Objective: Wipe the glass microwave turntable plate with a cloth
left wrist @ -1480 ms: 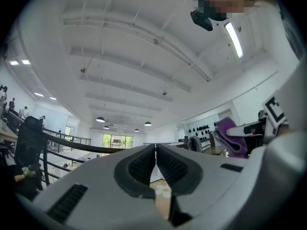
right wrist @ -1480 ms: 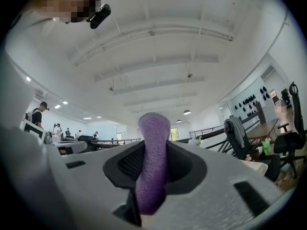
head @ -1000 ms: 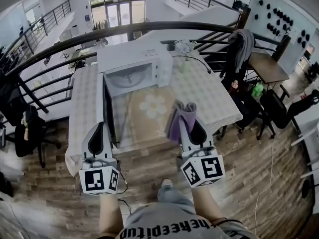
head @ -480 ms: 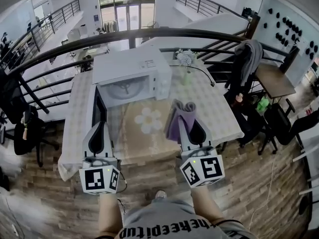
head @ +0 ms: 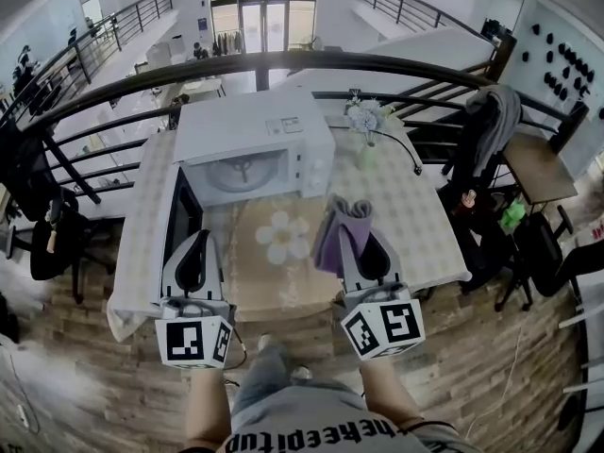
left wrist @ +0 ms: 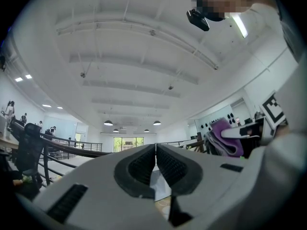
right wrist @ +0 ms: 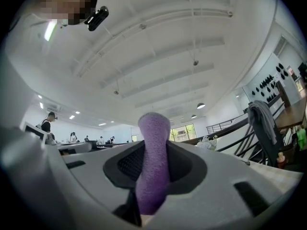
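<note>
Wiping not started, as far as I can judge. The round clear glass turntable plate (head: 247, 170) sits inside the white box-shaped microwave (head: 283, 125) at the far side of the checked-cloth tabletop (head: 408, 217). The dark microwave door (head: 181, 220) hangs open to the left. The plate looks pale and flat, seated in the cavity; too small to tell dirt or streaks. The fingers of the right gripper (head: 362, 245) are clamped on a folded purple fleecy cloth (head: 342, 226) that sticks up past the tips. On the left gripper (head: 196, 249) the fingers are pressed together, nothing between. Both are at the near edge, well apart from the plate. Left to do: reach the plate, probably lift it out, wipe.
</note>
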